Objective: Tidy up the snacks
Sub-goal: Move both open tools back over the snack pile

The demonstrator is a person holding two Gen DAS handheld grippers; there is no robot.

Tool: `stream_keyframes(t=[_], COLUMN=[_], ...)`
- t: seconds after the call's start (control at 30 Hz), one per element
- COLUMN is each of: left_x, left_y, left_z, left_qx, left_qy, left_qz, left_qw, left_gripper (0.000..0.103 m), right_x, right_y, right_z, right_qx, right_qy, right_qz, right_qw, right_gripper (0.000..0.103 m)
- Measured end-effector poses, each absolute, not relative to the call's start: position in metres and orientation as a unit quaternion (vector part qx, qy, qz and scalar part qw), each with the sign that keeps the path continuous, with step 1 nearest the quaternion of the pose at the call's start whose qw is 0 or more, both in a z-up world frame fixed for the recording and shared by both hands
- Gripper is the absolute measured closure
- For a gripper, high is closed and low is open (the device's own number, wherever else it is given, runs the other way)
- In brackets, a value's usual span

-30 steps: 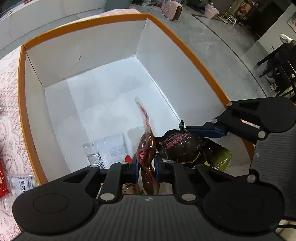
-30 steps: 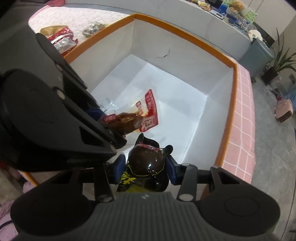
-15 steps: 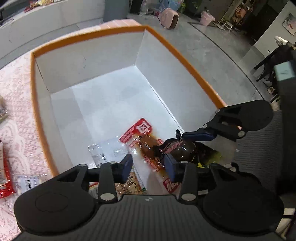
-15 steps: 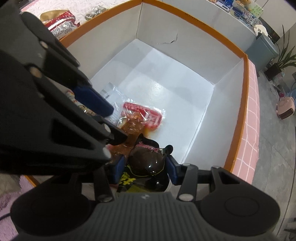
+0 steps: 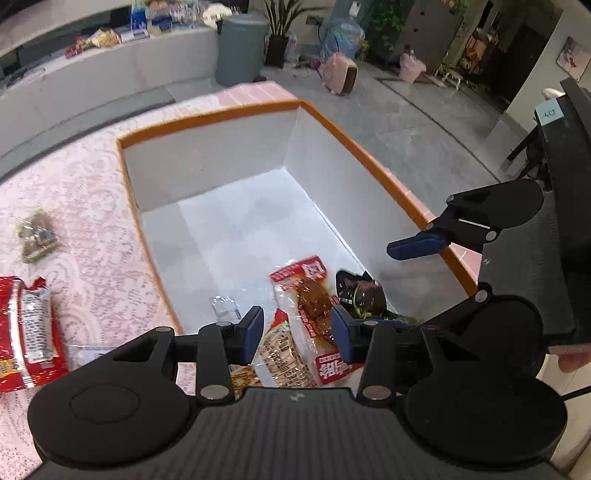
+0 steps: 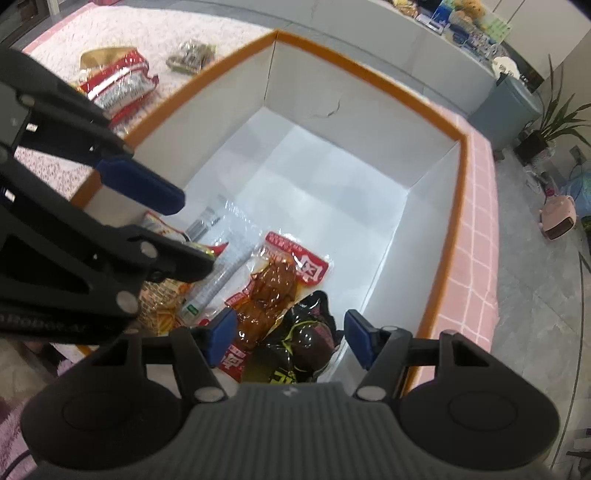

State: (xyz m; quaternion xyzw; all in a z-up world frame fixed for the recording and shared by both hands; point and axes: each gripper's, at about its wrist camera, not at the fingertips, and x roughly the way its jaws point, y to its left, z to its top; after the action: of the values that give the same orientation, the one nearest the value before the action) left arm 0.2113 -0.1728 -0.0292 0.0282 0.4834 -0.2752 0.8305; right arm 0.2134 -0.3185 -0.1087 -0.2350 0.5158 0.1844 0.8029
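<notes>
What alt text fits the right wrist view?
The open right gripper hangs over an orange-rimmed white box holding a braised-meat packet and a black snack packet. The open left gripper is at left; more snacks lie on the tablecloth.

I see a lived-in home interior, grey tiled floor (image 5: pixel 406 110), potted plant (image 5: pixel 280 22), lidded bin (image 5: pixel 240 48), pink heater (image 5: pixel 341 75), lace tablecloth (image 5: pixel 85 206)

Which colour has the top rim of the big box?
The box rim is orange; the walls inside are white. It shows best in the right wrist view.
</notes>
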Motion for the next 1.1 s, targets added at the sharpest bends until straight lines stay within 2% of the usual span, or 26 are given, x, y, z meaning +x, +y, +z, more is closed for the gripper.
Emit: stream_keyframes(t=[0.47, 0.67, 0.77, 0.97, 1.1], left_x=[0.173, 0.161, 0.152, 0.14, 0.136], left_y=[-0.115, -0.078, -0.06, -0.024, -0.001], left_z=[-0.002, -0.004, -0.005, -0.015, -0.026], left_qx=[0.007, -0.003, 0.007, 0.009, 0.008], left_qy=[0.428, 0.423, 0.412, 0.387, 0.37], left_qz=[-0.247, -0.201, -0.171, -0.127, -0.1], left_qw=[0.869, 0.883, 0.895, 0.913, 0.924], left_gripper=[0.053, 0.053, 0.053, 0.054, 0.054], right_x=[0.165, 0.144, 0.133, 0.126, 0.117], right_y=[-0.297, -0.269, -0.251, -0.217, -0.187], right_z=[-0.079, -0.068, -0.065, -0.071, -0.082], right_qx=[-0.168, -0.134, -0.12, -0.066, -0.079], right_qy=[0.453, 0.405, 0.376, 0.354, 0.329], right_qz=[0.183, 0.184, 0.186, 0.182, 0.172], right_qw=[0.856, 0.886, 0.9, 0.915, 0.925], right_gripper=[0.038, 0.038, 0.034, 0.033, 0.033])
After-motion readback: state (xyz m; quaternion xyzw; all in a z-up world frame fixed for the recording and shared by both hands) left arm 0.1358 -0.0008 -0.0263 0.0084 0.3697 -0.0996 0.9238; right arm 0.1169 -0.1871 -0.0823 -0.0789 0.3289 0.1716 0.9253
